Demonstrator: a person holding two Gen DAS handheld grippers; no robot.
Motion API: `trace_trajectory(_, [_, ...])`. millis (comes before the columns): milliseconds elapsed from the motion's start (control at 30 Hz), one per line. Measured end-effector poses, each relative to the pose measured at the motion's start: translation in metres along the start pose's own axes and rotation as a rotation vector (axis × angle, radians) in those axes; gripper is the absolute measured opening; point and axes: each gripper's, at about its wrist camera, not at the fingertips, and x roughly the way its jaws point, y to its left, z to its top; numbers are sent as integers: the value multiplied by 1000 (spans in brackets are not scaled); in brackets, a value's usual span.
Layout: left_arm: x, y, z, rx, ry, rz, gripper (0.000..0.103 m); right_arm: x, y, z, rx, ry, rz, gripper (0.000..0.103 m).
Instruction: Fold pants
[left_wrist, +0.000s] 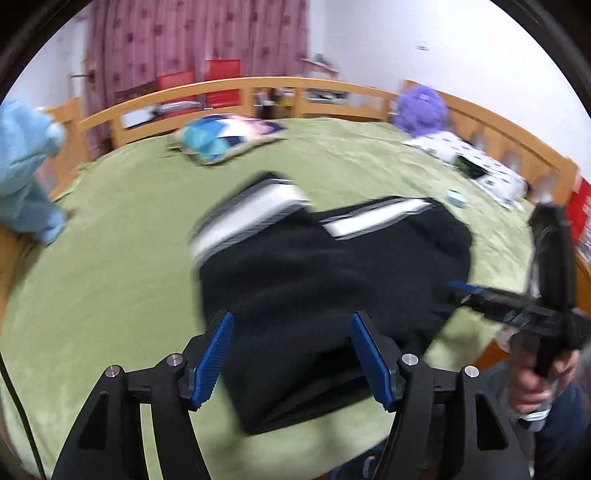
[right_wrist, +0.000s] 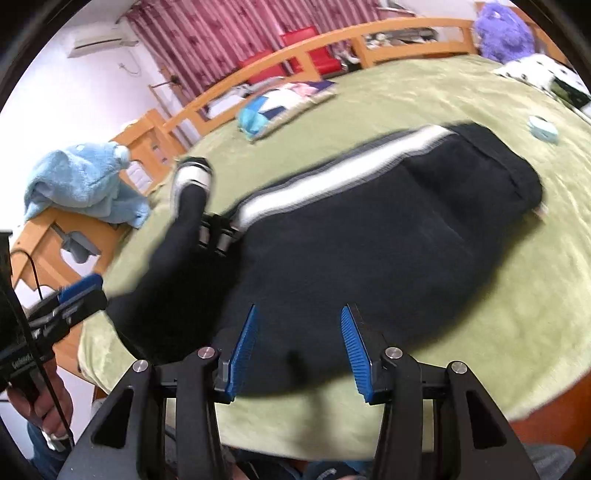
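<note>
Now the black pants (left_wrist: 325, 280) lie on the green bed cover (left_wrist: 110, 280), in the middle of the left wrist view. They have a white stripe (right_wrist: 332, 177) with grey edges down the side. In the left view they look folded, with one striped part lying over another, but the picture is blurry.

The left gripper (left_wrist: 291, 358) has its blue fingers (left_wrist: 214, 362) standing apart above the near edge of the pants, and nothing is held between them. The right gripper (right_wrist: 299, 350) also has its fingers apart, over the dark cloth, gripping nothing.

In the left view a blue plush toy (left_wrist: 26, 166) sits at 9 o'clock, a colourful pillow (left_wrist: 225, 136) at 12, and a purple plush toy (left_wrist: 421, 107) at 1.
</note>
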Motion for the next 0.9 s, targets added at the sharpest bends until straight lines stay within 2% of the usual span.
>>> trace_trajectory(67, [-1, 25, -10, -40, 10, 55, 64, 7, 17, 9, -17, -10, 47, 51])
trace_trajectory(133, [2, 44, -19, -85, 28, 77, 64, 15, 33, 16, -24, -14, 107, 53])
trace_trajectory(200, [5, 62, -28, -140, 50, 79, 64, 28, 48, 22, -13, -5, 178, 61])
trace_trajectory(267, [7, 78, -39, -195, 72, 64, 64, 46, 61, 24, -22, 20, 178, 63])
trace_trajectory(333, [7, 86, -47, -218, 82, 59, 64, 74, 70, 20, -27, 69, 113, 62])
trace_trajectory(367, [9, 88, -49, -224, 86, 62, 64, 85, 73, 17, -13, 101, 111, 55])
trace_trajectory(400, [10, 90, -51, -228, 91, 68, 64, 93, 74, 14, 7, 128, 136, 31])
trace_trajectory(433, [13, 90, -52, -232, 99, 71, 64, 100, 77, 13, 18, 153, 174, 25])
trace_trajectory(467, [15, 90, -51, -231, 103, 69, 64, 98, 82, 14, -5, 145, 173, 18])
trace_trajectory(567, [18, 84, -46, -205, 111, 71, 64, 68, 89, 29, -105, 17, 188, 14])
trace_trajectory(667, [20, 70, -39, -131, 114, 96, 64, 36, 62, 58, -91, -84, 159, 14])
trace_trajectory(767, [25, 54, -30, -81, 109, 124, 64, 19, 20, 84, -73, -139, 48, 14])
trace_trajectory(900, [40, 35, -15, -92, 119, 67, 64, -13, -39, 111, -53, -206, -68, 13])
